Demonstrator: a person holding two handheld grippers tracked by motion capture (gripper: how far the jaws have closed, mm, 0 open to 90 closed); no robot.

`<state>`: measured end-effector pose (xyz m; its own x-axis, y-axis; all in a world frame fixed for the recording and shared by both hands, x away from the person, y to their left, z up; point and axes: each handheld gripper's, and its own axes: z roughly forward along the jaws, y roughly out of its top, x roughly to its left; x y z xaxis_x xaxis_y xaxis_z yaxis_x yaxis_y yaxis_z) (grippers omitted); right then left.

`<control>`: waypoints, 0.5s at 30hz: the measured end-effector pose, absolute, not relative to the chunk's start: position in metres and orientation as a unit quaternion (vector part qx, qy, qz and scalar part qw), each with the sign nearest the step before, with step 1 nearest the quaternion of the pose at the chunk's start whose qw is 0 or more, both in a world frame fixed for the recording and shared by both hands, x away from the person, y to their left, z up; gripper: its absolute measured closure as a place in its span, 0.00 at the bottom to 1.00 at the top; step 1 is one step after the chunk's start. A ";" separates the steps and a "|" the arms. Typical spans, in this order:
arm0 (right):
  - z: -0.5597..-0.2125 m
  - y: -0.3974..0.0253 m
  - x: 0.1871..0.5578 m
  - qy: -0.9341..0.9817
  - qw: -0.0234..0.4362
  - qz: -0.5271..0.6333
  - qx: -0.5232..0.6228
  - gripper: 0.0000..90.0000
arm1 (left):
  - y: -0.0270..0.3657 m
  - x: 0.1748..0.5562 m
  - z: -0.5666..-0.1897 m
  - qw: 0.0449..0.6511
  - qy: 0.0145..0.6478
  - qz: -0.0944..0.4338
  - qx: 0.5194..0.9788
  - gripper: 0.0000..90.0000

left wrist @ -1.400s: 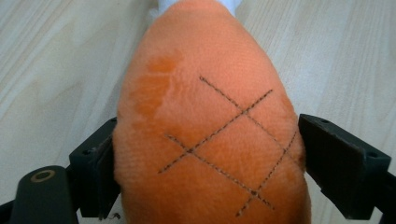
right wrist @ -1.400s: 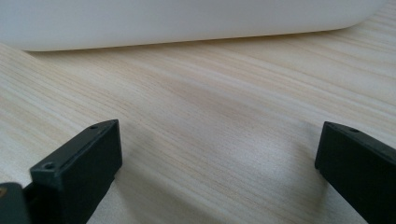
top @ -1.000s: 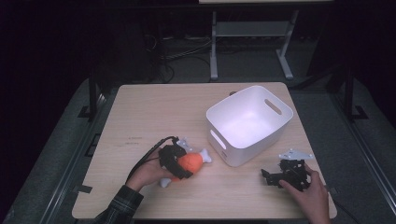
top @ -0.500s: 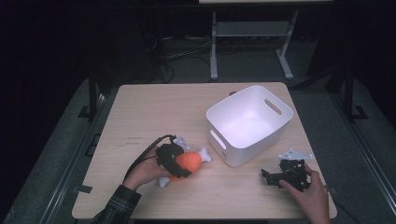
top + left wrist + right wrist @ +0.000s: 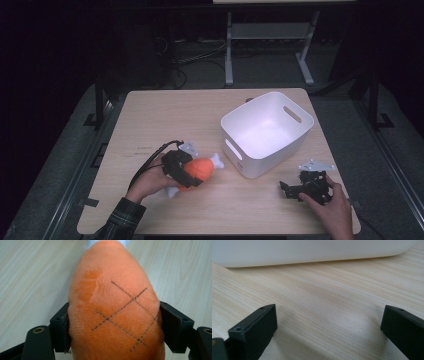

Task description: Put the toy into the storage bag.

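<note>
An orange plush fish (image 5: pixel 202 169) with white fins and dark cross-stitching (image 5: pixel 112 312) lies at the front left of the table. My left gripper (image 5: pixel 186 172) is shut on its body, one black jaw pressing each side (image 5: pixel 113 330). A white plastic bin (image 5: pixel 266 131) with handle slots stands to the right of the toy, empty inside. My right gripper (image 5: pixel 290 188) rests low on the table in front of the bin, jaws wide apart with bare wood between them (image 5: pixel 329 327); the bin's white wall (image 5: pixel 312 251) runs across the top of that view.
The light wooden table (image 5: pixel 170 115) has bare room at the back left. A metal stand (image 5: pixel 270 35) and cables sit on the dark floor beyond the far edge. The person's hands enter from the front edge.
The left gripper and the orange fish have shifted slightly toward the bin. The right gripper has stayed put.
</note>
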<state>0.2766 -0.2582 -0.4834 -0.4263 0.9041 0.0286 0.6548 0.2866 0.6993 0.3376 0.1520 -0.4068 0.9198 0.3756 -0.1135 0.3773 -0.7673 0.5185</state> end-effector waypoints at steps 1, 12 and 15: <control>-0.483 -0.258 0.277 0.779 0.191 0.326 0.500 0.00 | 0.152 0.338 -0.405 0.277 0.200 0.000 0.940 0.26; -0.483 -0.258 0.277 0.779 0.191 0.326 0.500 0.00 | 0.154 0.341 -0.384 0.291 0.193 0.003 0.937 0.26; -0.483 -0.258 0.277 0.779 0.191 0.327 0.501 0.00 | 0.155 0.342 -0.379 0.294 0.190 0.003 0.937 0.26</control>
